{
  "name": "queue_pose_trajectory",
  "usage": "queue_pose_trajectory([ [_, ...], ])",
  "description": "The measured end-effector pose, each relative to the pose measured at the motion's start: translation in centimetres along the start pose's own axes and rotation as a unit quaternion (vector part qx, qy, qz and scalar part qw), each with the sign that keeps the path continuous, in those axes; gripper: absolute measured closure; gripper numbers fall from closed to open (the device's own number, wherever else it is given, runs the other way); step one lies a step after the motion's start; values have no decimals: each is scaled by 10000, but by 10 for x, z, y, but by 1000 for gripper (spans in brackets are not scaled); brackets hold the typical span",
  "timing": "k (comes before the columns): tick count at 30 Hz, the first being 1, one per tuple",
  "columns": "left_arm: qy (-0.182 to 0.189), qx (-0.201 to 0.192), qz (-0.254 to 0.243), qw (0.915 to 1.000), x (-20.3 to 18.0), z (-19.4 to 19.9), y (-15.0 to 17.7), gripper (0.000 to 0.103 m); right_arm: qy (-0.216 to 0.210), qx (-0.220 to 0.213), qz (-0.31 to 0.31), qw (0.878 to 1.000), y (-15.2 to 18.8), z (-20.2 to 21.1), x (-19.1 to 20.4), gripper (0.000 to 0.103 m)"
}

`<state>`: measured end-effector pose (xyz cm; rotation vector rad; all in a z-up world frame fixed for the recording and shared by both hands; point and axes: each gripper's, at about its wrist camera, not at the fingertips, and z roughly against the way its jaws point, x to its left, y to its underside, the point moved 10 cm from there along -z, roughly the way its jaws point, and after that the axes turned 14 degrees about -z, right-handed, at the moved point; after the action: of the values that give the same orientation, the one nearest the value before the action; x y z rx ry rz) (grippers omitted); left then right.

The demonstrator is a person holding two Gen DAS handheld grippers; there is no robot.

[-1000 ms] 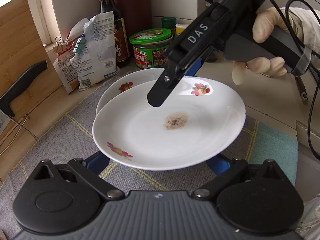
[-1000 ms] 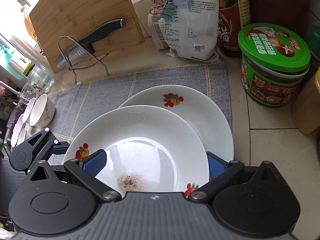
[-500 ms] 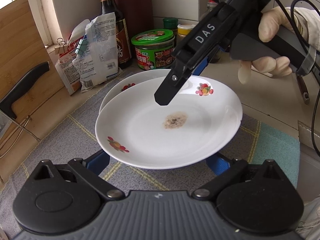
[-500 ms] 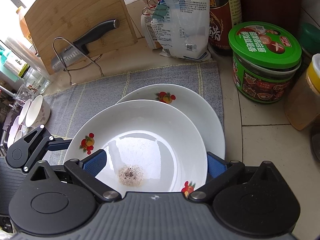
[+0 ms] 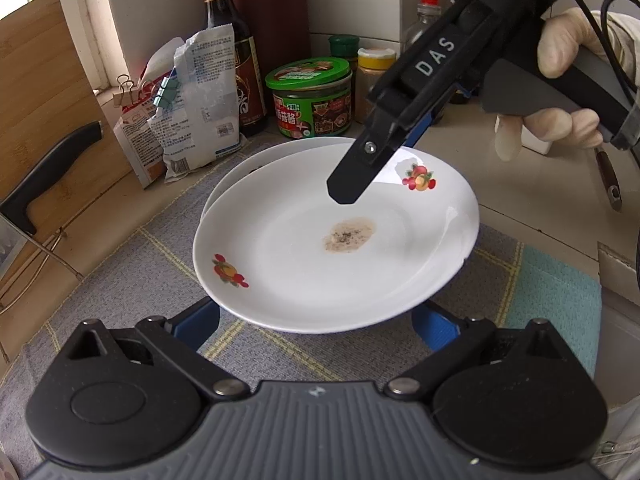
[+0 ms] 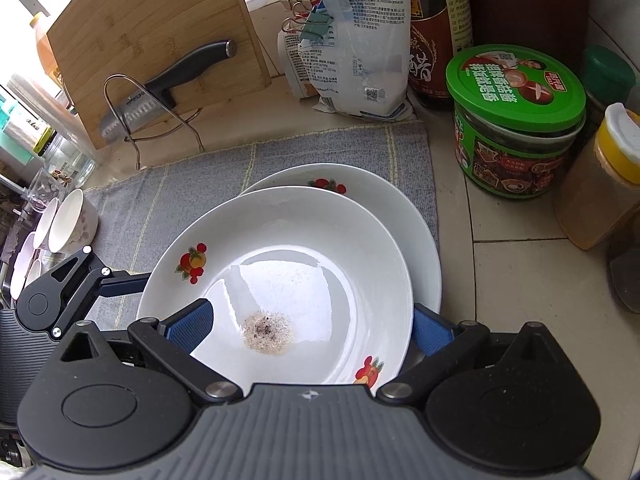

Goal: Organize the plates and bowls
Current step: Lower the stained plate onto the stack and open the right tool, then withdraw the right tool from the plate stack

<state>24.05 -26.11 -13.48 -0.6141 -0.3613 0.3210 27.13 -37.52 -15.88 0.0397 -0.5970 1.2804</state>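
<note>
A white plate (image 5: 304, 264) with fruit decals and a brown stain is held above a second white plate (image 5: 256, 160) that lies on the grey mat. It also shows in the right wrist view (image 6: 320, 240), over the lower plate (image 6: 416, 232). My right gripper (image 6: 310, 326) is shut on the stained plate's rim, one finger above it and one below. My left gripper (image 5: 316, 328) is open, its blue fingers (image 5: 198, 322) spread under the plate's near edge. Small white bowls (image 6: 72, 220) stand at the mat's left end.
A green-lidded jar (image 6: 516, 120), a yellow-capped spice jar (image 6: 604, 176), a sauce bottle (image 6: 436, 32) and clipped bags (image 6: 352, 40) stand behind the mat (image 6: 180, 192). A cutting board (image 6: 152, 36) with a knife (image 6: 168, 84) on a wire rack stands at the back left.
The stained plate has moved further over the lower plate, which now shows less. The right gripper moved with it; both views have drawn slightly back.
</note>
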Motion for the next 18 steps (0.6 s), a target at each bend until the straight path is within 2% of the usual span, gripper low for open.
queue_pose_trajectory([
  [12,-168,-241,74,9995,-3,8,-12,1,450,-207,140,9987,6,19,-6,0],
  [18,-412,-427,270,9979,-2,23,-14,1,265,-676,469,9963,5,39,12,0],
])
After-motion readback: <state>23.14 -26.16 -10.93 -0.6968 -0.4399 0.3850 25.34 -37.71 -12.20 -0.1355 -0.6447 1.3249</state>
